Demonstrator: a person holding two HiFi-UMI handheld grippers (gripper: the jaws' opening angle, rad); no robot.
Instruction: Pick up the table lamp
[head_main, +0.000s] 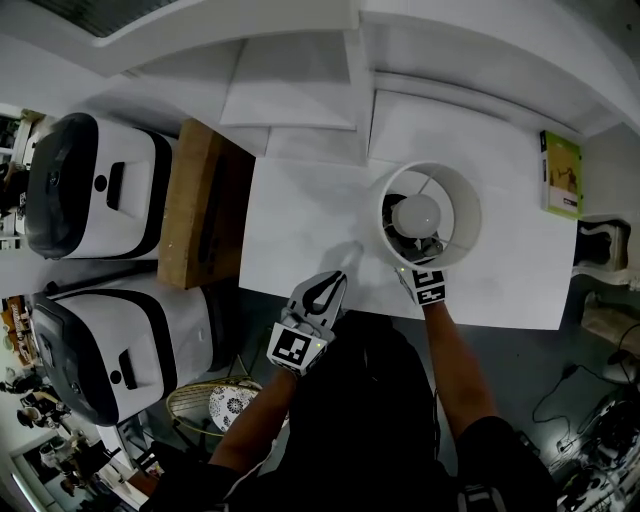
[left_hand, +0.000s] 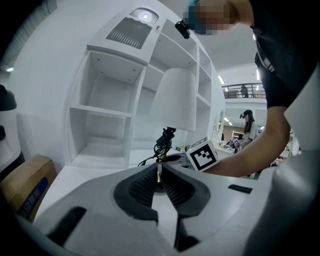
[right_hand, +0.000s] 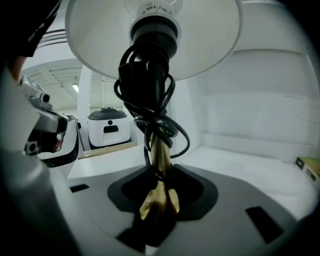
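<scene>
1. your right gripper (right_hand: 159, 197) is clamped on the brass stem (right_hand: 161, 152) of the table lamp (head_main: 432, 214), below the black cord (right_hand: 131, 95) coiled round it.
2. the lamp is upright at the right of the white table (head_main: 300, 220). its long axis is vertical and crosses those jaws. its base is hidden.
3. your left gripper (left_hand: 160, 174) has its jaws together and holds nothing. it sits to the lamp's left, farther off.

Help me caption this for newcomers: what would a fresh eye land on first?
The table lamp near the white desk's near edge stands out, its round white shade seen from above. The right tool is clamped on its brass stem, which a black cord wraps. The left tool sits shut and empty to its left.
</scene>
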